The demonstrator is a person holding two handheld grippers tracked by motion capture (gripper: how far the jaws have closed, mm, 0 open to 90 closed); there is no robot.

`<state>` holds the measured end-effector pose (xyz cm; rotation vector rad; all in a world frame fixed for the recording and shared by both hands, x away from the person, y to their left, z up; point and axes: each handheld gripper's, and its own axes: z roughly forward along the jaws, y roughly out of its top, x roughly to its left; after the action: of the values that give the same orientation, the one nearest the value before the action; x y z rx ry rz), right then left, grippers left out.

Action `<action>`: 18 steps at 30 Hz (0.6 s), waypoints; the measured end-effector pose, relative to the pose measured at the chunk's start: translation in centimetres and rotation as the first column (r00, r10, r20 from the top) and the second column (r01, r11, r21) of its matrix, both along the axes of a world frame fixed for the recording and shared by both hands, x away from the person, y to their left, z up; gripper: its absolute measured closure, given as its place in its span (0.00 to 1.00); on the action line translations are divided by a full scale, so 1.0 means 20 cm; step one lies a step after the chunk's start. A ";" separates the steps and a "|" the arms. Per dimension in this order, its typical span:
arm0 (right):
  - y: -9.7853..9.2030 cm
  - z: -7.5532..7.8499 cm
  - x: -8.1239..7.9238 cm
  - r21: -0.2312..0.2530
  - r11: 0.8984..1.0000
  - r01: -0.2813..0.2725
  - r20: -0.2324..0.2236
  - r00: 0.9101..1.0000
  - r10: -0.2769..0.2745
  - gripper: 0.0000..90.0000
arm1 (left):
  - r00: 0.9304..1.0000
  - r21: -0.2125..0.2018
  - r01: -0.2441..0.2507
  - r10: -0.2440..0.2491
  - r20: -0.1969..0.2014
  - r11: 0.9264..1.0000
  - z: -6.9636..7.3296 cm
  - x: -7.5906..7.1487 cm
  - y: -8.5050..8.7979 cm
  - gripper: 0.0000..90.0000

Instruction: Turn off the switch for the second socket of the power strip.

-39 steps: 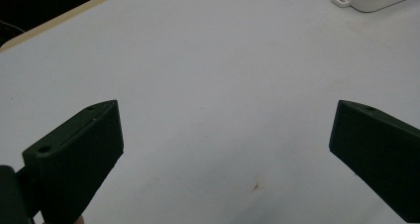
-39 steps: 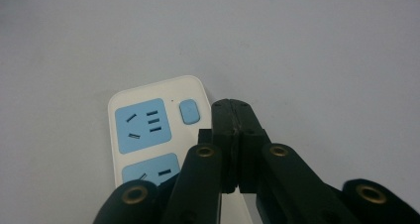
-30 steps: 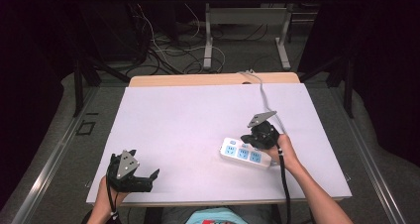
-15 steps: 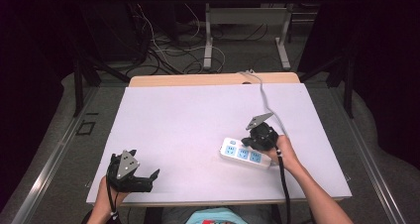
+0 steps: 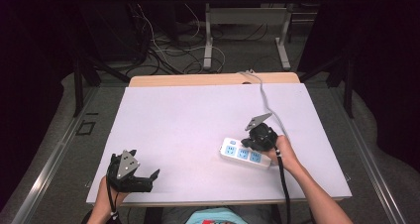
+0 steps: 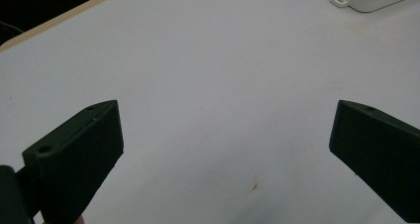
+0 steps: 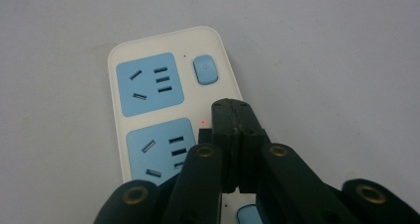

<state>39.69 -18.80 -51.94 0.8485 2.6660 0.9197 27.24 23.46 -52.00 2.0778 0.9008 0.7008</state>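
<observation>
Right claw (image 7: pixel 233 116) closed, empty, tip over the strip (image 7: pixel 148 85) near its switch (image 7: pixel 204 69). Left claw (image 6: pixel 225 149) open, idle. Strip looks rigid, light, smooth plastic; best gripped across its narrow sides.

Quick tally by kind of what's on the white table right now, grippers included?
Power strips: 1, the white power strip with blue sockets, grey cord attached.
Grippers: 2, the left gripper open over bare table, the right gripper shut, tips over the strip.
Total: 3
</observation>
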 end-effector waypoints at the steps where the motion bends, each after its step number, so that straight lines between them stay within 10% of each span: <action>1: 0.00 0.00 0.00 0.010 1.000 0.003 0.009 1.000 -0.003 1.00 | 1.000 0.000 0.000 0.000 0.000 1.000 0.00 0.00 0.00 0.00; 18: 0.00 -0.02 -0.01 0.024 1.000 0.014 0.024 1.000 -0.014 1.00 | 1.000 0.002 0.001 -0.001 -0.001 1.000 0.00 0.00 0.00 0.00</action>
<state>39.57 -18.88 -52.25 0.8542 2.6302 0.9537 27.24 23.43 -52.01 2.0807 0.9001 0.7005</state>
